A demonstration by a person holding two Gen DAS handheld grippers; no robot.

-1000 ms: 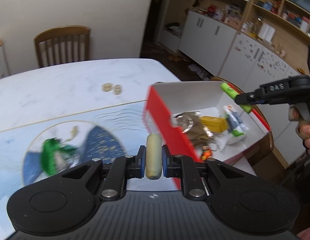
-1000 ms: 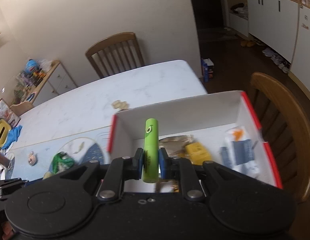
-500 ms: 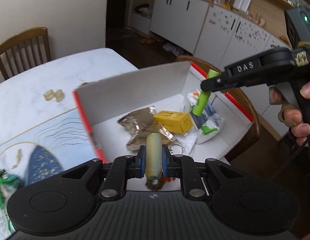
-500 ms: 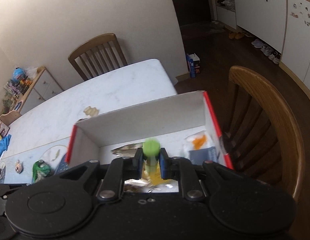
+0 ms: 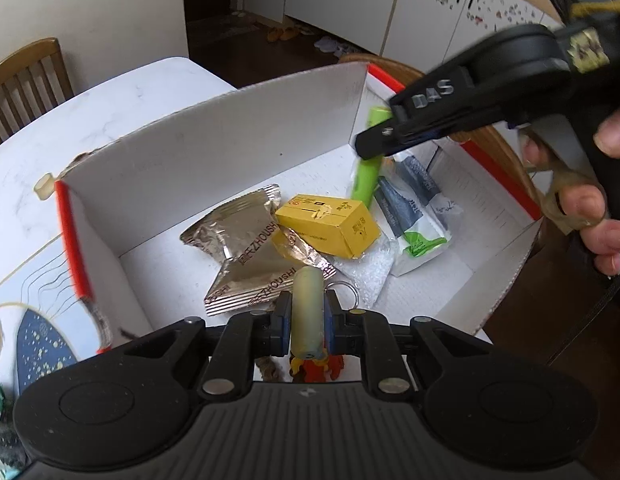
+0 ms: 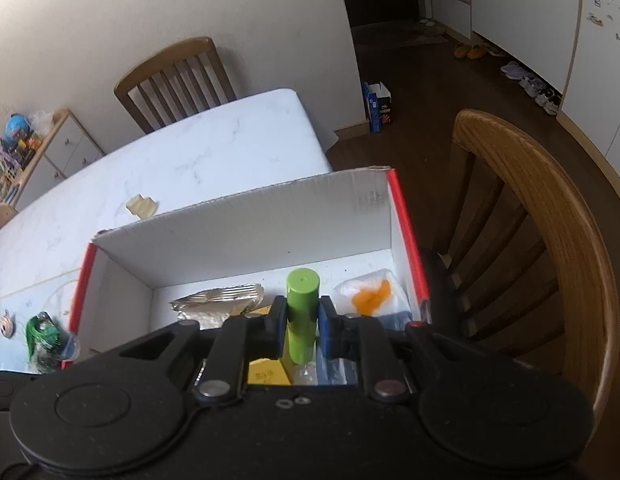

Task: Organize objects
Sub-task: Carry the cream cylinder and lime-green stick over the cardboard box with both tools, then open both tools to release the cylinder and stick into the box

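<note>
White table (image 6: 214, 152), box (image 5: 214, 148) at edge. Left gripper (image 5: 306, 316) clenched on pale cylinder (image 5: 307, 312), right gripper (image 6: 303, 316) on green cylinder (image 6: 302, 312); both poised over box for drop-in.

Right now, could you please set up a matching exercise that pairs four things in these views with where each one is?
Things:
1. pale yellow cylinder
2. green cylinder
3. yellow carton
4. small beige pieces

Places:
A. on the white table beyond the box
B. clamped in the right gripper
C. lying on the floor of the box
D. clamped in the left gripper

Pairs: 1-D, 2-B, 3-C, 4-A
</note>
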